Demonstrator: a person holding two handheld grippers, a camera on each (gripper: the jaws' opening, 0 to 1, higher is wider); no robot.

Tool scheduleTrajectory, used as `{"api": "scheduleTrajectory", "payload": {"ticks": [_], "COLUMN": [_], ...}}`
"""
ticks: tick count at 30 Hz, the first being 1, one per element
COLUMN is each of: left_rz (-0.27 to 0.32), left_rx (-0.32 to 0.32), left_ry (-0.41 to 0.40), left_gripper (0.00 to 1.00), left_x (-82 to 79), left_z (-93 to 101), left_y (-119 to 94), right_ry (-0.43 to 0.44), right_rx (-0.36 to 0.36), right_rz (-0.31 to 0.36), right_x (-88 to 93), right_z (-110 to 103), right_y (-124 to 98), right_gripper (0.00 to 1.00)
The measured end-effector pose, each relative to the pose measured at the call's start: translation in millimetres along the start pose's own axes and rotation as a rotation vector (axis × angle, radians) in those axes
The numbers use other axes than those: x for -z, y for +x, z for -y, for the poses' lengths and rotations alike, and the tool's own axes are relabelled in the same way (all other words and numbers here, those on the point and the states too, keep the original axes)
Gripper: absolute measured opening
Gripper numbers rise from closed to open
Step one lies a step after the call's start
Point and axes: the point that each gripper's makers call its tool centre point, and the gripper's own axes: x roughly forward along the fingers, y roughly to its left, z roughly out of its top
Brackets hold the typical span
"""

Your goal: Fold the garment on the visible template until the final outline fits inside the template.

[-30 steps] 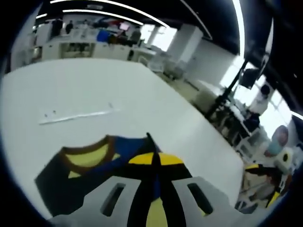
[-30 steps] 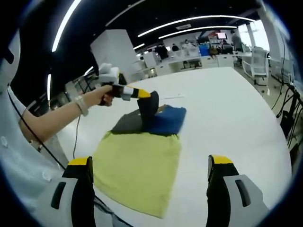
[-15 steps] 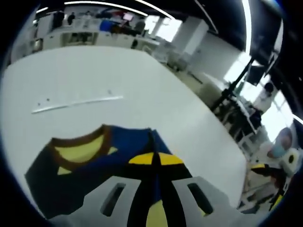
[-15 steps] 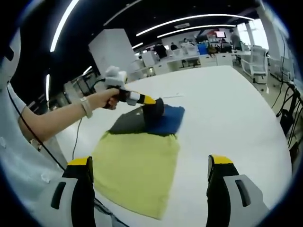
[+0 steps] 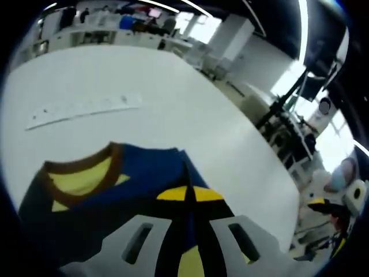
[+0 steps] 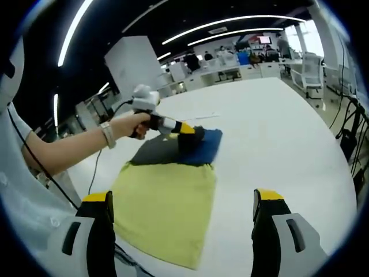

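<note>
Garment [image 6: 164,205] lies flat on the white table [image 6: 277,144]: yellow body toward the person, dark blue and grey part with the collar folded over at the far end. In the left gripper view the blue fabric [image 5: 144,173] shows a brown-trimmed neckline with yellow inside. Left gripper [image 5: 187,193] has its jaws pressed together on a fold of the blue fabric (a dark ridge of cloth runs up between the yellow tips). From the right gripper view the same tool [image 6: 187,131] sits low on the blue part, held by a hand [image 6: 124,125] with a wristband. Right gripper [image 6: 183,213] hangs above the near table edge, jaws spread wide, holding nothing. A pale strip [image 5: 83,108] lies on the table beyond the collar.
</note>
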Motion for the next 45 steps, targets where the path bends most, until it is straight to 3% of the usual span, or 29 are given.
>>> {"api": "scheduleTrajectory", "payload": {"ticks": [17,26,41,45], "left_rz": [-0.050,-0.057,-0.005,0.008], "left_rx": [0.033,0.058,0.108,0.088], "left_ry": [0.007,0.018,0.010,0.037], "left_gripper": [0.00,0.07,0.13,0.18], "left_x": [17.3,23.9,8.8,6.6], "left_z": [9.3,19.8,43.4,42.0], "left_y": [17,18,14,12], "right_ry": [0.018,0.016,-0.002,-0.004], "right_rx": [0.018,0.020,0.016,0.016], "right_rz": [-0.003,-0.002,0.004,0.007], "right_x": [7.6,9.3,6.0,5.5], "right_z": [-8,-12,-14,-13], "right_y": [0,-2,-5,-6], "right_gripper": [1.00,1.00,1.00,1.00]}}
